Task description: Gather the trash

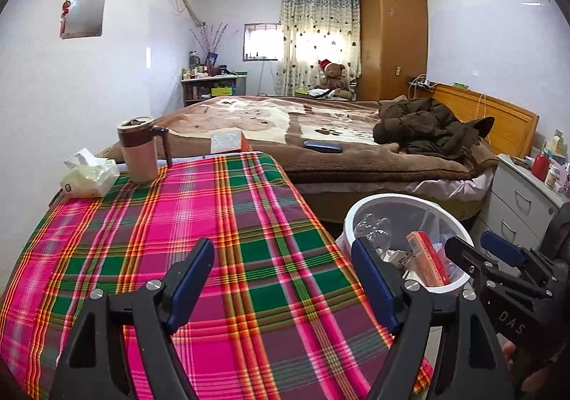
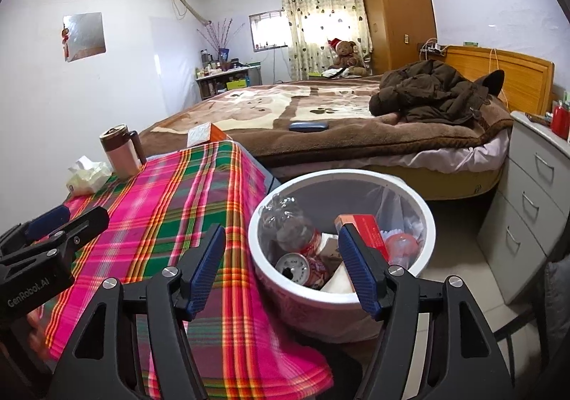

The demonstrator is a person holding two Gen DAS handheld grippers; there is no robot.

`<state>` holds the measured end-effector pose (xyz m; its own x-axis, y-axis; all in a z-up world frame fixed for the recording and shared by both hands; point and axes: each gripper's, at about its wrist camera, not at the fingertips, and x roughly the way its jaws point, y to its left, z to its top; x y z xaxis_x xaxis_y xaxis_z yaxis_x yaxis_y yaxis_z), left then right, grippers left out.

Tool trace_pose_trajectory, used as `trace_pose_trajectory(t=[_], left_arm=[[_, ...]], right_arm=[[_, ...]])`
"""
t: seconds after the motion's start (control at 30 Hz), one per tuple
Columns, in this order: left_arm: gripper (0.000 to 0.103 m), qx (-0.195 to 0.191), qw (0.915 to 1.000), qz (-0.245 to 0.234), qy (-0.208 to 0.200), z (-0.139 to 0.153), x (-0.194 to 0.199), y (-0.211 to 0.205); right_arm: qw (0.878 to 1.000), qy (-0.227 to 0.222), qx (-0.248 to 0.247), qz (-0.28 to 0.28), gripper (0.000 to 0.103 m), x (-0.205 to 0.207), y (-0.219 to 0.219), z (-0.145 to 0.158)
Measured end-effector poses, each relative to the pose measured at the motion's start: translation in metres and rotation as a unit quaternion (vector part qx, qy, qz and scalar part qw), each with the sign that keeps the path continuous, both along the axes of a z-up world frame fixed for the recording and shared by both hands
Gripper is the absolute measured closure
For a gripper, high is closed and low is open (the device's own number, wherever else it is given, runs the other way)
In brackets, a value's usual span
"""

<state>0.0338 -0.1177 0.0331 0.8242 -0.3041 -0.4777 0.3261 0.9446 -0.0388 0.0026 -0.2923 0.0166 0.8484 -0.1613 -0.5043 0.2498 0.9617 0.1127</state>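
A white trash bin [image 2: 302,300] stands on the floor beside the table, holding a crushed clear bottle [image 2: 285,222], a drinks can [image 2: 295,266], a red box [image 2: 367,229] and paper. My right gripper [image 2: 283,270] is open and empty, hovering above the table edge and the bin's near rim. My left gripper [image 1: 285,279] is open and empty over the plaid tablecloth [image 1: 213,222]. In the left wrist view the bin [image 1: 374,200] is at the right with the right gripper [image 1: 481,250] over it. The left gripper [image 2: 67,220] also shows at the left edge of the right wrist view.
At the table's far end are a tissue pack [image 1: 89,175], a lidded mug [image 1: 139,150] and a tissue box [image 1: 228,143]. Beyond lies a bed [image 1: 356,165] with a brown jacket [image 1: 427,129] and a dark case [image 1: 322,146]. A grey drawer unit [image 2: 534,193] stands right of the bin.
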Motion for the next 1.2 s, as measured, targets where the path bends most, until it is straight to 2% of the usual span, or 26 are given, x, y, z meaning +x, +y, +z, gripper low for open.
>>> trace_pose_trajectory(t=[0.4, 1.2], left_arm=[[0.022, 0.002, 0.9998, 0.019, 0.007, -0.006, -0.003, 0.01], [0.022, 0.009, 0.9996, 0.026, -0.003, -0.002, -0.009, 0.012]], right_arm=[[1.0, 0.003, -0.007, 0.001, 0.036, -0.003, 0.013, -0.002], [1.0, 0.0, -0.012, 0.007, 0.036, -0.005, 0.019, 0.002]])
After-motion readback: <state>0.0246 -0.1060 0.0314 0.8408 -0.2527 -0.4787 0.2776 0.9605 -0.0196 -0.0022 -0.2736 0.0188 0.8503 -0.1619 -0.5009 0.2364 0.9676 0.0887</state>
